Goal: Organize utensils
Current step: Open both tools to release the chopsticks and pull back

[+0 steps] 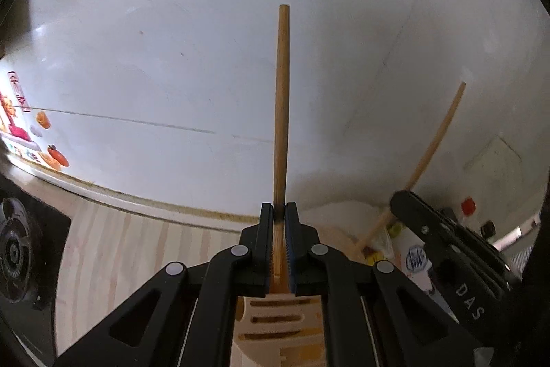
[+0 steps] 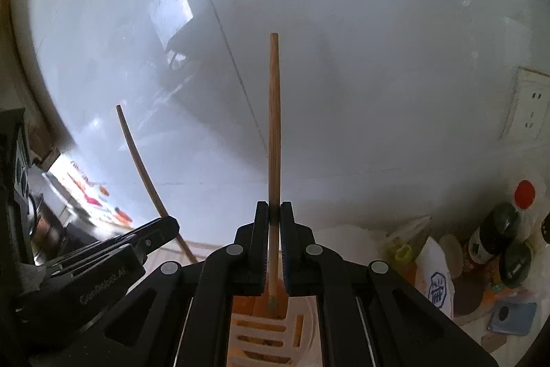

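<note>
Clamping one wooden chopstick (image 1: 282, 112) at frame centre, left gripper (image 1: 279, 212) jaws pinched tight on it. Right gripper (image 2: 274, 212) likewise nipped on second chopstick (image 2: 274, 133). Slotted utensil holder (image 2: 261, 336) sits below fingers, bottom centre.

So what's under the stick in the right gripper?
Below the right gripper, which pinches a chopstick, sits a slotted utensil holder, cream outside and orange inside. The chopstick's lower end hangs at its opening. The gripper's black frame covers the holder's sides and bottom.
</note>
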Available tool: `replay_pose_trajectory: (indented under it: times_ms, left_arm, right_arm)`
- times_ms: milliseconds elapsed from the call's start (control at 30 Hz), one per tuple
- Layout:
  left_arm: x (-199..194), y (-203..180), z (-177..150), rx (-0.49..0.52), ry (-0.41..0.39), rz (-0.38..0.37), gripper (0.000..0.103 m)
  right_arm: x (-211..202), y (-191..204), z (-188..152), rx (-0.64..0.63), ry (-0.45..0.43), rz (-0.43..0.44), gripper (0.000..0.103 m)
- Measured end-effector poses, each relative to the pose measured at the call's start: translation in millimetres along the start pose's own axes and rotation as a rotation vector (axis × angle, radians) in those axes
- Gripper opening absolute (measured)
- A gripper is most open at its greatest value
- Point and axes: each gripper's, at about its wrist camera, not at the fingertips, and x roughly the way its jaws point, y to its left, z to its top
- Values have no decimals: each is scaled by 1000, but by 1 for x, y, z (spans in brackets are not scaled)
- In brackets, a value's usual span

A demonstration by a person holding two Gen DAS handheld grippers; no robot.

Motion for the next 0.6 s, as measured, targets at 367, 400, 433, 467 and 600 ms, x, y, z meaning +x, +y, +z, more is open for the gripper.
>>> replay_pose_trajectory:
  times_ms: [367, 400, 433, 467, 600]
  left_arm:
    - [-42, 16, 0, 8, -24, 53, 69]
    - [-49, 22, -5, 8, -41, 83, 76]
    - [-56, 21, -9, 7, -50, 100, 76]
    - [-59, 25, -14, 7, -56, 118, 77]
    - [-74, 33, -47, 4, -57, 168, 103]
  right_arm:
    - [-13, -17, -4, 22, 123, 40, 37]
    - [-21, -23, -4, 35, 115, 39, 39]
    - [-31, -28, -4, 47, 106, 38, 42]
    - [-41, -34, -5, 62, 96, 28, 45]
    - [-76, -47, -18, 104, 72, -20, 60]
